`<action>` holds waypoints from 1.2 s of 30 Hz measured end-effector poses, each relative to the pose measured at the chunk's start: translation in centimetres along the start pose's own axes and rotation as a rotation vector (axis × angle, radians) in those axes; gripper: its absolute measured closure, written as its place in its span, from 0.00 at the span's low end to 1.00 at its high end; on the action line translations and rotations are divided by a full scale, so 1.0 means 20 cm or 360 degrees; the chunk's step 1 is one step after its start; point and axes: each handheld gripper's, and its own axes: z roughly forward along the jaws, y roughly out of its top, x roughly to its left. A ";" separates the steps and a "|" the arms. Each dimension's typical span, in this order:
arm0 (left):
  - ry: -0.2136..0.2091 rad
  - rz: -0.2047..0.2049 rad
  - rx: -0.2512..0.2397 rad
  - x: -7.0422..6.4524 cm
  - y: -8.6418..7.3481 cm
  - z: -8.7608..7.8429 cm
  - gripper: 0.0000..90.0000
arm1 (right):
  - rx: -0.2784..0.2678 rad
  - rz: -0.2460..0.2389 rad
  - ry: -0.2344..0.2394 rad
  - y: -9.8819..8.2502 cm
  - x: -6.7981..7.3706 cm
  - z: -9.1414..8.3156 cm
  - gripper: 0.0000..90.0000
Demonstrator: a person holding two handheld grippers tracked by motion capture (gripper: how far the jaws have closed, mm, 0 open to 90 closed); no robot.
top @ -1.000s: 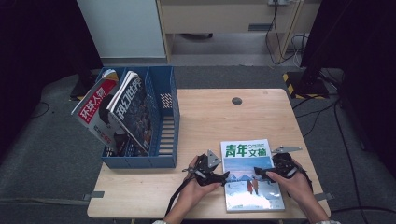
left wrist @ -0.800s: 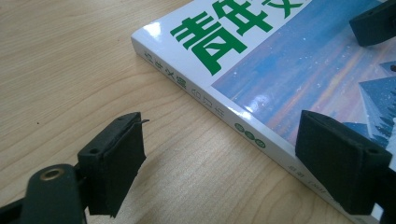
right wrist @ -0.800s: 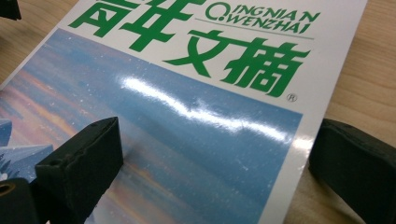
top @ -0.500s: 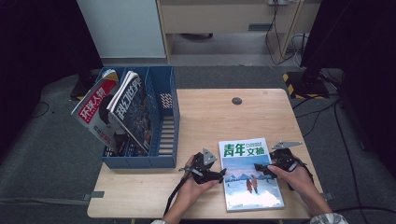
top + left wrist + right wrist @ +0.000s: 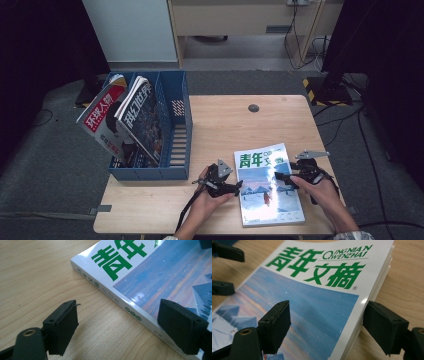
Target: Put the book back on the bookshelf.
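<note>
Since a second ago, your right gripper (image 5: pixel 282 176) has been narrowing its jaws over the magazine (image 5: pixel 267 185), and the magazine itself has turned a little on the table (image 5: pixel 235 125), its top end now leaning further toward the right. You are keeping one magazine flat near the table's front edge, between your two hands. In the right gripper view your right gripper (image 5: pixel 325 322) is straddling the page edge of the magazine (image 5: pixel 312 290), one jaw above the cover and one beside the pages on the wood; the pads are not yet pressing, so it is released. In the left gripper view your left gripper (image 5: pixel 117 327) is standing spread at the spine, one jaw over the bare table (image 5: pixel 37 277), the other over the magazine's (image 5: pixel 150 277) cover; it is gripping nothing. You are working beside one blue file rack (image 5: pixel 177 130) at the table's left edge, which is holding two upright magazines (image 5: pixel 122 120) leaning outward. One small dark disc (image 5: pixel 253 108) is sitting in the tabletop further back.
</note>
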 end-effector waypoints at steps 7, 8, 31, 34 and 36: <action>-0.0001 -0.0006 -0.0001 0.00 0.00 0.00 0.18 | -0.0117 -0.0055 0.0101 0.04 0.05 -0.07 0.27; 0.0000 -0.0007 -0.0001 0.00 0.00 0.00 0.18 | -0.0100 -0.0071 0.0077 0.05 0.07 -0.07 0.27; -0.0004 -0.0020 -0.0003 0.00 0.00 0.00 0.18 | 0.0203 -0.0027 0.0010 -0.05 0.00 0.07 0.08; -0.0005 -0.0021 -0.0004 0.00 0.00 0.00 0.18 | 0.0194 -0.0038 0.0020 -0.06 -0.01 0.07 0.08; -0.0007 -0.0023 -0.0004 0.00 0.00 0.00 0.18 | 0.0194 -0.0024 0.0037 -0.06 -0.01 0.06 0.11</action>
